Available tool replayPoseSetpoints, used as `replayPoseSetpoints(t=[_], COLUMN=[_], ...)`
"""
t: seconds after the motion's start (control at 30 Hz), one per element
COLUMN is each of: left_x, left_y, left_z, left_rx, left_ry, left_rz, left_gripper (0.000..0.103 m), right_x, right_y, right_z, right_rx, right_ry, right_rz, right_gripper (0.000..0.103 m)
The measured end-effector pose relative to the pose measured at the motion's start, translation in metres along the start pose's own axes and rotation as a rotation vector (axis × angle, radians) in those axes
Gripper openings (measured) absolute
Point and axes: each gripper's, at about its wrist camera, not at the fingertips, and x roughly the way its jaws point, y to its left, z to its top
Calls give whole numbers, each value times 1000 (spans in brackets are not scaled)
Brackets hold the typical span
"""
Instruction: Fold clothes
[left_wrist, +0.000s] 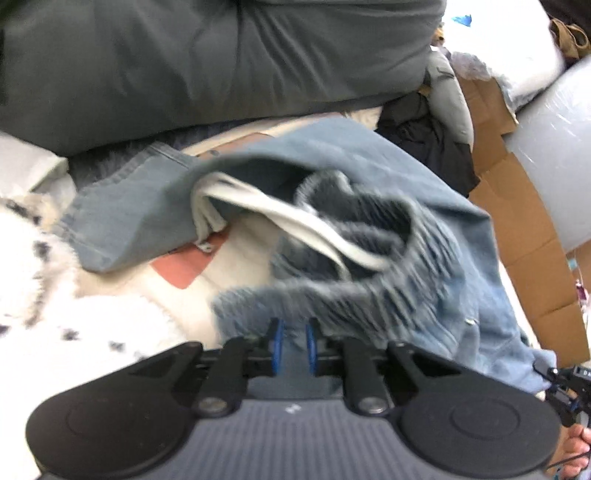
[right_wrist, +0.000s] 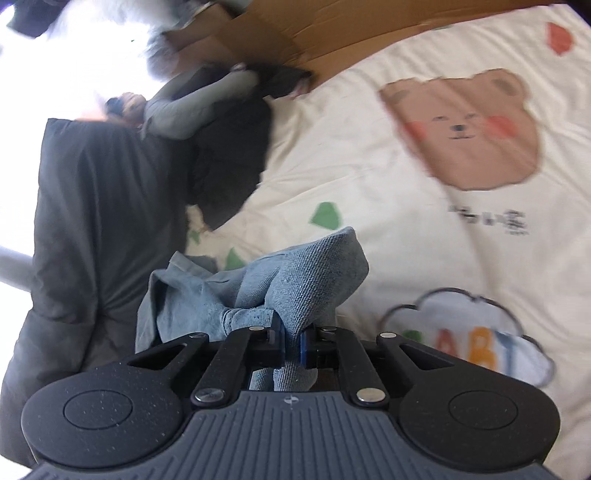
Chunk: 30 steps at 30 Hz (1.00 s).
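A pair of blue jeans (left_wrist: 332, 177) hangs bunched and blurred in the left wrist view, its waistband and a white inner pocket lining (left_wrist: 266, 210) showing. My left gripper (left_wrist: 294, 341) is shut on a frayed denim edge, the cloth pinched between its blue pads. In the right wrist view my right gripper (right_wrist: 291, 341) is shut on another fold of the jeans (right_wrist: 295, 273), which bulges up above the fingers. The other gripper (left_wrist: 569, 384) and a hand show at the lower right edge of the left wrist view.
A cream bedspread (right_wrist: 351, 155) with a brown bear print lies underneath. A dark grey pillow or duvet (left_wrist: 207, 59) lies behind, dark clothes (right_wrist: 229, 155) are piled near it, and brown cardboard (left_wrist: 524, 236) stands at the bed's edge. A spotted white fleece (left_wrist: 40, 280) lies on the left.
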Motion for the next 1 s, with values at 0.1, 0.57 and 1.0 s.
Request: replayPoseSetpoints(t=[0.1,0.57,1.0], left_x=[-8,28,52], left_y=[8,26,51], left_z=[6,41,38], left_rx=[-7,-145,-276], left_ry=[-16,-42,-33], left_rz=[27,49,110], left_gripper=[23,75,79], right_x=[-15,-51,-53], right_y=[-14,-48,-47], right_z=[-5,-25,-11], right_rx=[17,18,-82], right_ry=[8,48,119], right_rz=[-59,-240,-388], right_gripper=[5,5,16])
